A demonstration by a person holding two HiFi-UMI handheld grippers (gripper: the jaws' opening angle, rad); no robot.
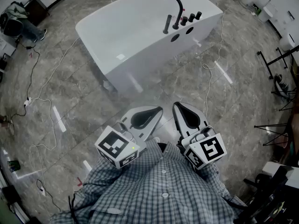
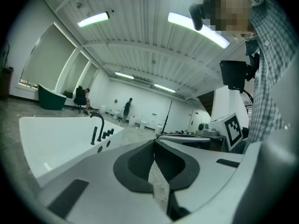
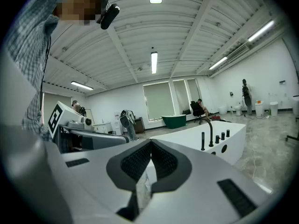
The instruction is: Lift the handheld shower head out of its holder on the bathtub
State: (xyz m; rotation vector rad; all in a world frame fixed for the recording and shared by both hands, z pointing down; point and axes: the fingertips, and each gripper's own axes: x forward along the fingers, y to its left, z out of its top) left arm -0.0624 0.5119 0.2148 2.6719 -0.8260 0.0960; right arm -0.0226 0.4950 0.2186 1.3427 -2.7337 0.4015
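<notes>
Tongs sit nearest, held level against the person's checked shirt (image 1: 159, 190). The left tongs (image 1: 161, 109) and right tongs (image 1: 176, 104) both have their dark pads pressed together with nothing between them, tips aimed toward the tub. Grey marble floor (image 1: 84, 101) lies beyond them, crossed by a loose white cable (image 1: 209, 73) that trails back to the tub's side. Dark stands (image 1: 280, 125) are at the right edge. Well apart from the tongs is the white bathtub (image 1: 117, 41). On its near rim the handheld shower head (image 1: 167, 24) stands as a slim black rod, long axis upright, head end up. It is just left of the black gooseneck spout (image 1: 176, 6), with three black knobs (image 1: 191, 17) in a row to the right.
</notes>
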